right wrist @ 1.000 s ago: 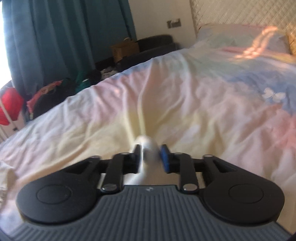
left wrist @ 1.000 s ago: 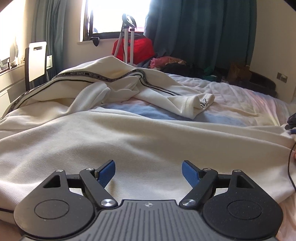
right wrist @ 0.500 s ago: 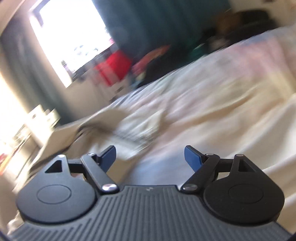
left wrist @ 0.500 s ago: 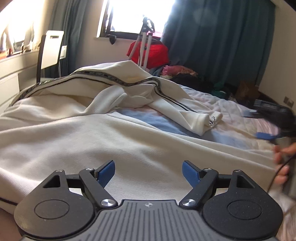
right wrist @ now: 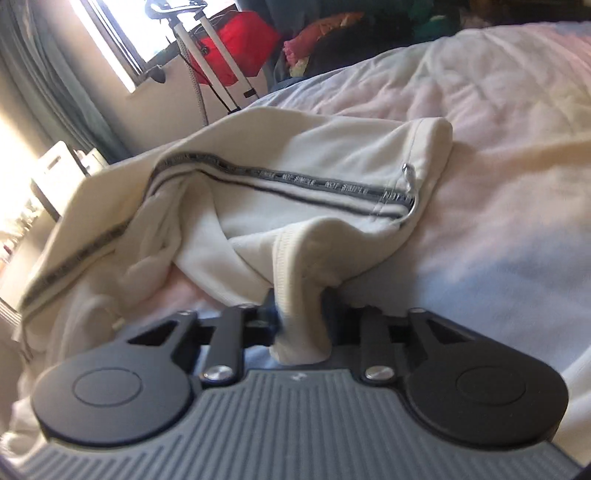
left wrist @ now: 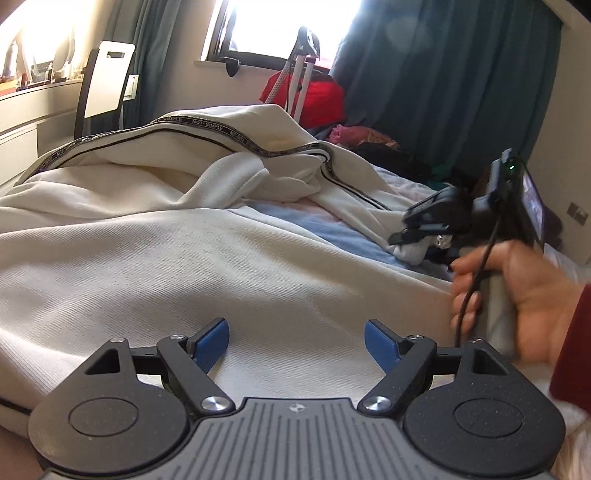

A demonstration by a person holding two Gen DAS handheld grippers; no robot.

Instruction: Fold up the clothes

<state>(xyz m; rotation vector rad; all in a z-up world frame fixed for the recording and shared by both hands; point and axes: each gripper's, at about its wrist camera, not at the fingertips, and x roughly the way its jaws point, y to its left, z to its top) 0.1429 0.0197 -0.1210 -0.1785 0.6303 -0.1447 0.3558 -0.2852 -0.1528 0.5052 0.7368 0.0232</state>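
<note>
A: Nearest us, our left gripper (left wrist: 296,341) sits low over a broad spread of the cream garment (left wrist: 184,266), its blue-tipped jaws released and wide, nothing between them. The cloth covers the bed from about nine o'clock to three.

B: And our right gripper (right wrist: 301,314)?

A: Its jaws have just been closing, and they are now clenched on the ribbed cuff (right wrist: 299,280) of the garment's sleeve, which is bunched between them. In the left view we see that same gripper at about three o'clock, carried by our right hand (left wrist: 524,295), with a dark cable hanging beside it.

B: Where does the sleeve run from there?

A: Away toward eleven o'clock, rumpled, with a grey lettered stripe (right wrist: 295,181) along it and a small zip pull (right wrist: 406,170) near the cuff. It lies on the pastel bedsheet (right wrist: 498,192).

B: How do we do this step well?

A: We judge that the sleeve is being taken up to fold across the body. We should keep the cuff pinched firmly, lift enough to clear the sheet, and carry it in one smooth line so the stripe lies flat. The left gripper could pin the body cloth so it does not drag.

B: And beyond?

A: At twelve o'clock, a red bag (left wrist: 317,99), teal curtains (left wrist: 443,74) and a bright window (left wrist: 280,26).
</note>
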